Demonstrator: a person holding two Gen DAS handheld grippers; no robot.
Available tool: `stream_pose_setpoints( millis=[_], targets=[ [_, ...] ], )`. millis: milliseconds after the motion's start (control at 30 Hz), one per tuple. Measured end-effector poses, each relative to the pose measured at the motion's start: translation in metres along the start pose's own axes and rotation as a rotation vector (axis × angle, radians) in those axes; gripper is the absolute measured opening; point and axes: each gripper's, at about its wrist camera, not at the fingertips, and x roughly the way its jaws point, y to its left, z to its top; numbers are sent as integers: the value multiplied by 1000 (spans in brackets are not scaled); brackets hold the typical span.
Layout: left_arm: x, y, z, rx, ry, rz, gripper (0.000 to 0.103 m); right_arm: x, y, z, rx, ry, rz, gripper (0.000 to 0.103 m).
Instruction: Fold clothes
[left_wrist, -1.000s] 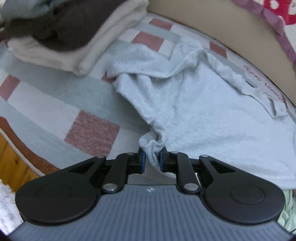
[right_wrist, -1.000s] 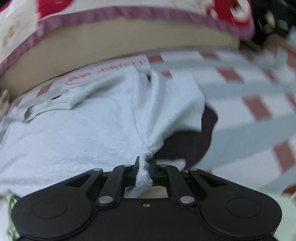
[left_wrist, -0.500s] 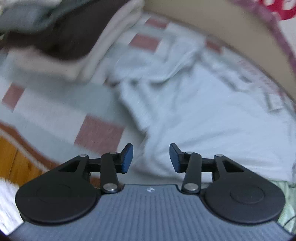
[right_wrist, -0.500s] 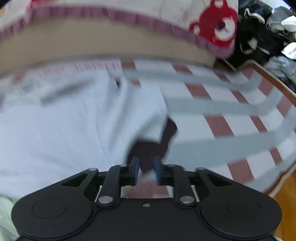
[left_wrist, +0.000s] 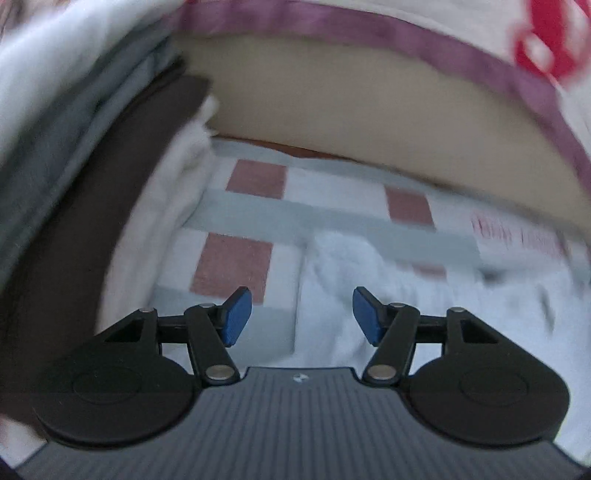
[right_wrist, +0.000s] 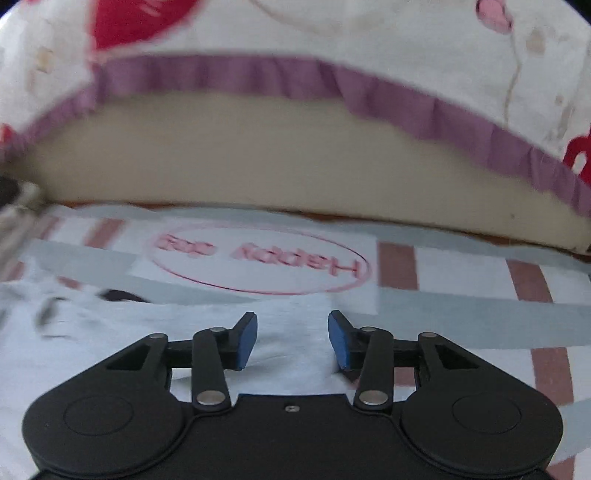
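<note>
Pale blue cotton garment (left_wrist: 424, 295) lies flat on the checked bedsheet (right_wrist: 461, 306). Left tongs (left_wrist: 302, 314) and right tongs (right_wrist: 292, 339) are spread wide, gripping nothing. Folded clothes stack (left_wrist: 92, 192) sits at 9 o'clock.

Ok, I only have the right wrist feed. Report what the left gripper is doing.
Observer: The left gripper is open, with nothing between its pads.
Operator: Give me what lies ahead of it.
Observer: The edge of the pale blue garment runs ahead between its fingers, and the checked blanket shows on the left side.
Operator: Name anything else over there.
Observer: A stack of folded clothes sits at the far left in white, grey and dark brown layers.
</note>
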Motion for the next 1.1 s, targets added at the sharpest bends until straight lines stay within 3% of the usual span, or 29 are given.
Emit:
stream_pose_setpoints(
  millis=[133,200,367,467,500,567,633,667,700,733,767,967,1100],
  targets=[
    [37,6,19,-20,30,-23,60,26,-19,3,67,31,23,49],
    [55,9,28,-30,44,-34,60,35,-28,-1,111,39,31,55],
    [93,11,48,-46,67,-78,62,55,-40,-7,165,76,67,56],
    [105,7,55,-2,74,-49,71,62,-39,-9,185,93,107,57],
    [108,5,57,16,78,-34,71,64,-38,-10,193,96,121,62],
    [113,0,59,49,85,-26,72,67,-24,-11,143,78,94,69],
    [114,-4,57,77,72,-45,68,73,-6,-8,60,82,63,69],
    [114,-8,52,91,50,-26,48,75,2,-7,29,80,57,66],
    [113,-11,48,106,29,-7,24,75,6,-6,15,69,48,46],
    [111,-15,45,121,12,12,9,75,10,-4,0,57,39,32],
    [107,-19,42,136,-1,31,8,75,13,-3,-14,46,31,7],
    [74,-19,43,129,-149,88,7,54,28,-2,-130,-93,-61,6],
    [90,-15,37,136,-136,135,7,70,24,-5,-169,-32,-95,5]
  ],
)
